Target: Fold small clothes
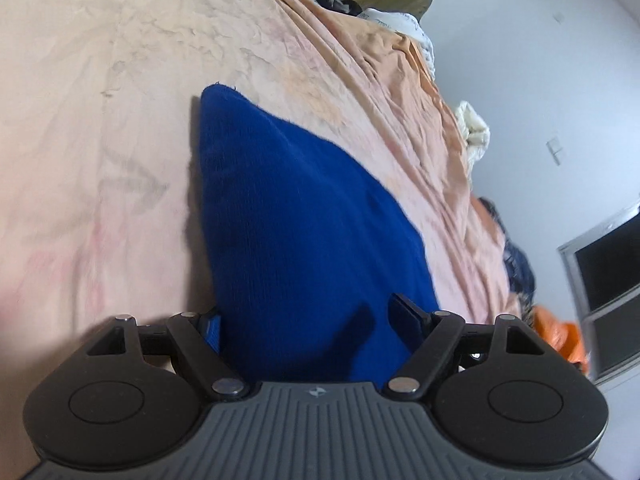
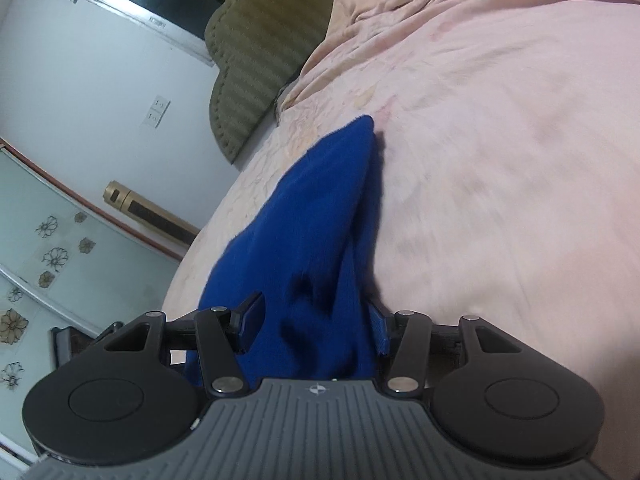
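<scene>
Two grippers, one blue knit garment, and both seem to be on it right now. Over on the left, the left gripper (image 1: 314,322) has its fingers spread fairly wide with the blue cloth (image 1: 288,216) bunched between them and running right up against the gripper body. Can't tell for sure if the pads are actually pinching it or just straddling it. From there the cloth stretches away to a corner that rests on the peach bedsheet (image 1: 100,120).

On the right side it's much the same: the right gripper (image 2: 314,324) is around half open, fabric (image 2: 312,220) filling the gap between both pads and tapering to a point on the bed (image 2: 500,160). It looks lifted or pulled taut on this side, with a crease running along it.

Handling-wise, my guess: light, soft, floppy fleece-ish knit, zero stiffness, so it'll sag wherever it's unsupported. Not slippery, grippy if anything, and not fragile. I'd grab it at corners or along a hem edge, one layer deep, so the fold lines up instead of bunching.
</scene>
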`<state>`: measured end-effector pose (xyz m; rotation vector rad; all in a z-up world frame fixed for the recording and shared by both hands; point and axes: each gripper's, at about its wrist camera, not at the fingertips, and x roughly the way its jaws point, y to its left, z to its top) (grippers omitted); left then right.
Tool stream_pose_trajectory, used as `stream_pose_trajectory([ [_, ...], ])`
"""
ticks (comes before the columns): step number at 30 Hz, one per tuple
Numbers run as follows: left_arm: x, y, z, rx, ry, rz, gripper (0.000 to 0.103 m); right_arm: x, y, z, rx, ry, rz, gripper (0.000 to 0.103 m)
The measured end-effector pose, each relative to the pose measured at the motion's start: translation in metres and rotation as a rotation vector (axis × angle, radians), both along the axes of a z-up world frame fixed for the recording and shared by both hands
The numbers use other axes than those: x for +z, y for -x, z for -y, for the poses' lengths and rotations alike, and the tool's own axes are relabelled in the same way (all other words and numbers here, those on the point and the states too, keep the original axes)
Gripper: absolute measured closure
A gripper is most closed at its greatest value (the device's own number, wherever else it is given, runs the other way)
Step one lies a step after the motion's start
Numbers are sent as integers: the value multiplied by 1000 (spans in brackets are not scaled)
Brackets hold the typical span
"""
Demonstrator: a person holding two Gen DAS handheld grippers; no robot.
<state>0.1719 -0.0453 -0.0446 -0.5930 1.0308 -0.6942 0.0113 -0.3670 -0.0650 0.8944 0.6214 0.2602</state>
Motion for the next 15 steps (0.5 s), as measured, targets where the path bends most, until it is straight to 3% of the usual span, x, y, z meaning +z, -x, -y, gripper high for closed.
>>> stream_pose_trajectory([
  [11, -5, -39, 19, -90, 41, 47, 25, 3, -99, 18, 322, -38, 7, 48],
  [13, -7, -44, 19, -84, 38, 44, 37, 2, -110, 22, 338, -82, 13, 48],
  [14, -7, -46, 19, -84, 21, 46, 52, 1, -113, 22, 338, -93, 15, 49],
  [15, -7, -47, 19, -85, -5, 50, 64, 1, -115, 20, 328, -91, 18, 59],
])
